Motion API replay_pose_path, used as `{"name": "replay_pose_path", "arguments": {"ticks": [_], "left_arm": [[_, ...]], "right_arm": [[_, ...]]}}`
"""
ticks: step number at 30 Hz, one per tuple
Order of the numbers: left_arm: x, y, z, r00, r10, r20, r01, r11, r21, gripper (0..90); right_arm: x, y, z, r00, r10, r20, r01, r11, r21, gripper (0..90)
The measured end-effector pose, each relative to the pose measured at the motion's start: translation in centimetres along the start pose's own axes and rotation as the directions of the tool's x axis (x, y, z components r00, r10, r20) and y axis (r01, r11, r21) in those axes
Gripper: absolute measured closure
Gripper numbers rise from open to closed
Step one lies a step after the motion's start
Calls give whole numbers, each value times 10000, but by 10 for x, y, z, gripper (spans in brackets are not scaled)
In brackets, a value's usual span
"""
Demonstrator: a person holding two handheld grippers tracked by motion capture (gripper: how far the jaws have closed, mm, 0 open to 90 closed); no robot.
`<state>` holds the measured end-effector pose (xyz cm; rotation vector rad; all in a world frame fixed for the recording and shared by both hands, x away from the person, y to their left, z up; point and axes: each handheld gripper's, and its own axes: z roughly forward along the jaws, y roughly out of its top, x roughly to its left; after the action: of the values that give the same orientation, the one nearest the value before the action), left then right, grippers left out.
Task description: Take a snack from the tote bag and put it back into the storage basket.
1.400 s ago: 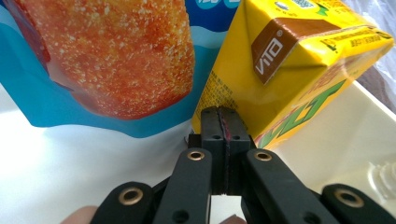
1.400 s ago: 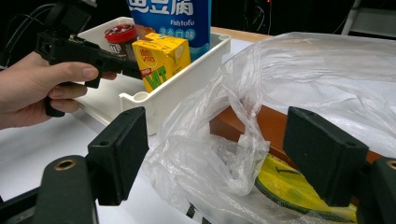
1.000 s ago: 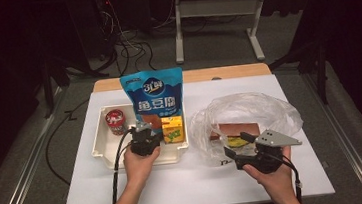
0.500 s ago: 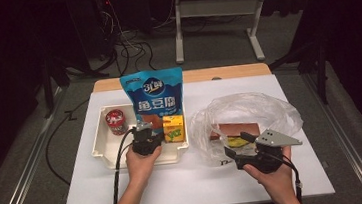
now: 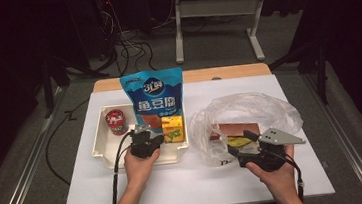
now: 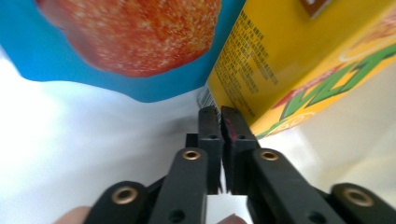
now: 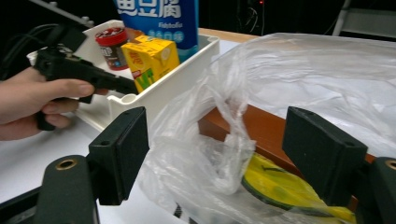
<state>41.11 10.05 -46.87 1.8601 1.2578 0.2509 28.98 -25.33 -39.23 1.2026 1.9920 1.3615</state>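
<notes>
My left gripper [image 5: 159,137] [image 6: 222,114] reaches into the white tray [image 5: 102,146] [image 7: 187,70], its tips at the lower corner of a yellow drink carton [image 5: 173,129] [image 6: 299,60] [image 7: 152,58]. Its jaws stand a sliver apart, have just been opening slightly, and hold nothing. A blue snack bag [image 5: 156,97] [image 6: 116,37] stands upright behind them. A red can [image 5: 115,122] [image 7: 111,44] sits at the tray's left. My right gripper [image 5: 238,143] [image 7: 222,140] is open wide at the mouth of a clear plastic bag [image 5: 250,108] [image 7: 299,79], film between the pads but unpressed. Inside lie a brown box [image 5: 239,129] [image 7: 266,128] and a yellow packet [image 7: 285,186].
Everything rests on a white mat [image 5: 201,180] over a wooden table [image 5: 216,73]. Black cables trail from both grippers toward the near edge. A desk frame [image 5: 258,39] and loose cables stand on the floor beyond the table.
</notes>
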Motion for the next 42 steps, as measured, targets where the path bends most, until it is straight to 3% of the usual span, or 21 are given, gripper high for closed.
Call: {"name": "replay_pose_path", "arguments": {"ticks": [4,9,16,19,21,23,24,25,26,28,36,40,42], "left_arm": [[2,-1,-10,10000,-24,-51,22,9996,-273,847],[0,1,-37,9994,143,-308,-167,9966,-805,858],[-9,-4,-59,9989,372,-302,-405,9920,-1198,883],[-17,-7,-68,9989,426,-201,-450,9887,-1428,894],[-20,-8,-70,9987,490,-136,-505,9878,-1471,894],[-26,-10,-74,9980,629,-10,-623,9864,-1519,899],[-26,-10,-74,9980,629,-10,-623,9864,-1519,900],[-28,-10,-75,9977,679,4,-670,9855,-1562,900],[-31,-10,-76,9975,700,75,-678,9846,-1614,900],[-34,-11,-76,9973,727,130,-695,9833,-1679,900],[-41,-13,-70,9949,969,284,-912,9830,-1591,900],[-42,-13,-69,9942,1034,306,-975,9831,-1547,900],[-43,-15,-68,9937,1076,322,-1017,9834,-1500,900]], "right_arm": [[-6,0,-1,9998,55,193,-54,10000,-45,237],[-18,2,-6,9986,206,495,-198,9996,-179,261],[-33,1,-9,9978,322,571,-313,9994,-178,372],[-42,-1,-9,9985,329,443,-328,9995,-28,518],[-43,-2,-9,9983,324,485,-325,9995,16,551],[-46,-3,-7,9981,253,554,-264,9995,189,675],[-46,-3,-7,9981,253,554,-264,9995,189,675],[-47,-3,-7,9981,246,563,-257,9995,190,724],[-50,-5,-6,9980,241,579,-258,9993,276,838],[-52,-5,-6,9971,219,724,-240,9993,272,900],[-64,-1,-5,9963,86,855,-134,9984,551,900],[-75,1,-2,9948,250,992,-313,9976,623,900],[-88,1,4,9911,289,1299,-406,9953,883,900]]}}
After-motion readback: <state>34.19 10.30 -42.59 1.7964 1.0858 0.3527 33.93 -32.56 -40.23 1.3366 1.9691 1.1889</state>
